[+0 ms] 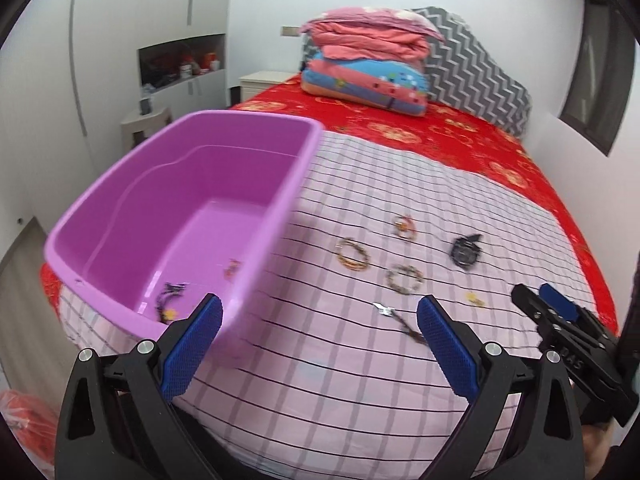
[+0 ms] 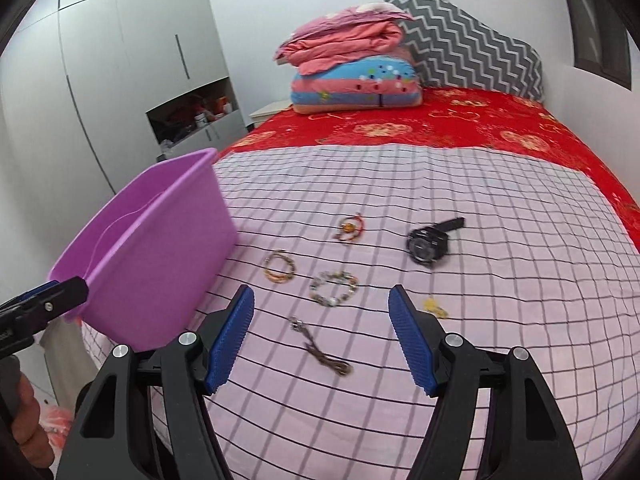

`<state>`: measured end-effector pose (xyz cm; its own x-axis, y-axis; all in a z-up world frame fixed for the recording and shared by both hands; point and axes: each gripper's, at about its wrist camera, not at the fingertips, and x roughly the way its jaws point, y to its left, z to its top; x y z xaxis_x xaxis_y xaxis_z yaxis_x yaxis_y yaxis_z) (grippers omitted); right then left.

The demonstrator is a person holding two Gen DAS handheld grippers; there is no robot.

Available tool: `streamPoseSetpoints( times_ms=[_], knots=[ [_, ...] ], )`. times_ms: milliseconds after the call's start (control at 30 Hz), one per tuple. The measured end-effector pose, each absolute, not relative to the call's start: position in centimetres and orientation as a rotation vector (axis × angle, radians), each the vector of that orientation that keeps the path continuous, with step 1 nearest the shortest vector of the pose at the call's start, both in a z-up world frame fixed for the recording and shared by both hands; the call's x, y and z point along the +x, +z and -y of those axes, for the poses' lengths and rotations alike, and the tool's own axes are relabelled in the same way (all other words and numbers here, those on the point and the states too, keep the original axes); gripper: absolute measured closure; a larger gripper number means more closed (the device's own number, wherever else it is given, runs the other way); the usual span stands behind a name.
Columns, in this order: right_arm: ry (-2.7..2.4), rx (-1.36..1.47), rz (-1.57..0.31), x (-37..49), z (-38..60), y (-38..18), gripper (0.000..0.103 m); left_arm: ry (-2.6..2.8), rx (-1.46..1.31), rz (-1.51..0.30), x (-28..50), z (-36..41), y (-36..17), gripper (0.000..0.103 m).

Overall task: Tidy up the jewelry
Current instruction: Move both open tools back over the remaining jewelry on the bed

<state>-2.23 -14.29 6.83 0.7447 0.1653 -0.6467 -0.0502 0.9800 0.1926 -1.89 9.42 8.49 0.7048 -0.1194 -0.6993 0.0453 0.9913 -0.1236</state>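
Observation:
A purple plastic tub [image 1: 100, 216] stands at the left on a pink checked cloth [image 2: 360, 184]. It holds a dark beaded piece [image 1: 172, 295] and a small orange piece [image 1: 232, 268]. Loose on the cloth lie an orange-bead bracelet [image 2: 280, 267], a red cord bracelet [image 2: 350, 229], a pale bead bracelet [image 2: 334, 288], a black watch [image 2: 430, 242], a small yellow piece [image 2: 435, 307] and a brown cord with a metal pendant [image 2: 320, 346]. My left gripper [image 1: 320, 308] is open and empty beside the tub's near corner. My right gripper [image 2: 320, 294] is open and empty just short of the pale bracelet and the cord.
The cloth covers a bed with a red patterned sheet [image 2: 460, 120]. Folded quilts [image 2: 352, 72] and a grey zigzag pillow [image 2: 472, 44] are stacked at the far end. Grey wardrobes [image 2: 100, 60] line the left wall. A hand [image 2: 28, 420] shows at the lower left.

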Motion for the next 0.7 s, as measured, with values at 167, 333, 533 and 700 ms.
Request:
streamPoseSetpoints(
  times_ms=[167,333,533,700],
  knots=[
    [0.077,0.171,-0.722,-3.6,17.3,5.7,0.036,-0.135,-0.104,-0.793,-2.1,-5.9,7.5,0.007],
    [0.06,0.173,-0.733,-4.1,20.0,3.7,0.036,-0.149,-0.091,-0.841,-1.5,-3.1,5.5,0.007],
    [0.04,0.143,-0.763,-2.8,22.2,1.0,0.036,-0.143,-0.076,-0.893,-0.1,-0.3,2.4,0.007],
    [0.056,0.141,-0.802,-0.8,23.8,-1.3,0.036,-0.115,-0.087,-0.949,1.6,1.4,-0.8,0.007]
  ],
)
